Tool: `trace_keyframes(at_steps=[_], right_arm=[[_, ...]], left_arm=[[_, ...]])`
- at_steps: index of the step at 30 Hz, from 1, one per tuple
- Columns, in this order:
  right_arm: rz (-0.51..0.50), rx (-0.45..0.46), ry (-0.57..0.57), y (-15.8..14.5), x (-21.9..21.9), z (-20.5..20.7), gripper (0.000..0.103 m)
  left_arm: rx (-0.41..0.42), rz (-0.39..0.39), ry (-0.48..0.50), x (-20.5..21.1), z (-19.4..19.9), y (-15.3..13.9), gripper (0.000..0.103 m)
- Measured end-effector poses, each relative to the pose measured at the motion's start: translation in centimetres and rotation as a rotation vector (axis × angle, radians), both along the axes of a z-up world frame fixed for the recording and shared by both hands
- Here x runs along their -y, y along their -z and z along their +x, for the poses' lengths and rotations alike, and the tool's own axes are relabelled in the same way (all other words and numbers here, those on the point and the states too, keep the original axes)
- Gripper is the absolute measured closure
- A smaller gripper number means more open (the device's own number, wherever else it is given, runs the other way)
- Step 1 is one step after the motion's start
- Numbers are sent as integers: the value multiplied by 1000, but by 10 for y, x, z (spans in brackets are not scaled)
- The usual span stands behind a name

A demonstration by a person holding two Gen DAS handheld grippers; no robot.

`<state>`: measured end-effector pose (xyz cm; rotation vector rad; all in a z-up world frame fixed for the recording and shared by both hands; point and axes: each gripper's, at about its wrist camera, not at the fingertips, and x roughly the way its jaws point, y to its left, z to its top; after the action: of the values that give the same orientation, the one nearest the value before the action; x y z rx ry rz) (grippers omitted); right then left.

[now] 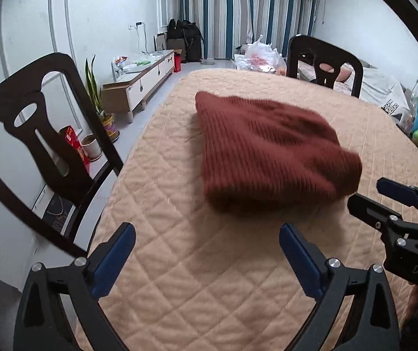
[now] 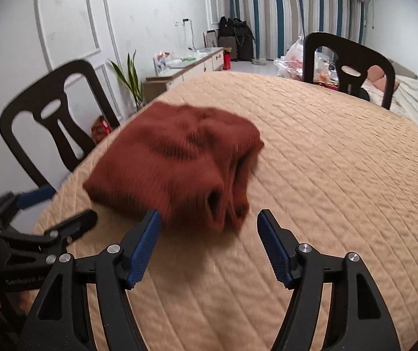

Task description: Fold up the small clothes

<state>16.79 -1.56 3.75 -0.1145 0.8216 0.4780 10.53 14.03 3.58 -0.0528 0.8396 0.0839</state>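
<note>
One rust-red knit garment, folded into a thick bundle, lies on the quilted peach table cover; I count two black chairs at the table, one at the left of the left-wrist frame and one at the far edge, upper right. I have two grippers in play. My left gripper sits at the bottom of its own frame, fingers spread wide with nothing but bare cover between them; the garment lies above and just right of them, clear of both pads. My right gripper is also spread and empty at the bottom of the right-wrist frame; the bundle's open, layered end lies just above the gap, nearest the left pad, though blur keeps me from telling whether they touch.
</note>
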Motion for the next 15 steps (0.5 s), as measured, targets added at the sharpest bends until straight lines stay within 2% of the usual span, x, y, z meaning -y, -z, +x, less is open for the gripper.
trace_keyframes(at_steps=[6,15], right_arm=[[-77,-13,55,15,6,-17,34],[-81,-91,68,30,7,-16,34]], left_arm=[[-37,-29,-34,-4,-18,15,3],[-76,-23,-23,2,-16,25,3]])
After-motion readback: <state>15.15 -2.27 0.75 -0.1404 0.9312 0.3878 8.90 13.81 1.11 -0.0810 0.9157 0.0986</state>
